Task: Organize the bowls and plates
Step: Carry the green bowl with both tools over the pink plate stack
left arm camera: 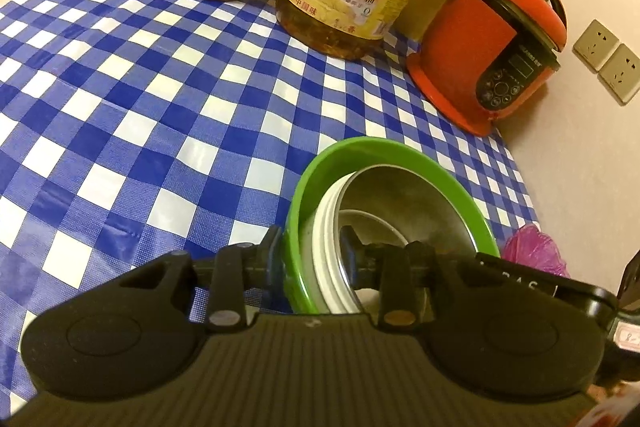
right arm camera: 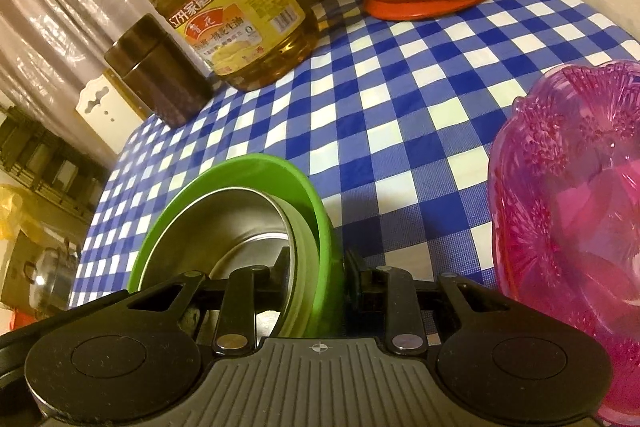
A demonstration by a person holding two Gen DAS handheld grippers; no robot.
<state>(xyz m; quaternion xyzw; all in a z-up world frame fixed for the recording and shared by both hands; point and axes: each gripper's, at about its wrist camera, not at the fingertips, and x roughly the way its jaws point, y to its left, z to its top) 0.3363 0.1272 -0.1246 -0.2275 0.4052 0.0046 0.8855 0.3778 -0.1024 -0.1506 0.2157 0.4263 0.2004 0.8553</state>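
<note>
Both grippers (left arm camera: pixel 310 251) (right arm camera: pixel 318 267) pinch the green bowl (left arm camera: pixel 294 203) walls at nine and three o'clock (stiff, slippery, top-heavy with the steel bowl (right arm camera: pixel 224 223) nested).

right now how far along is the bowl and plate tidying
Done: a steel bowl and white dishes already sit nested in the green bowl. In hand: the left gripper and right gripper each clamp the stack's rim on opposite sides. Left: the pink glass bowl sits apart on the checked tablecloth, not yet stacked.
</note>
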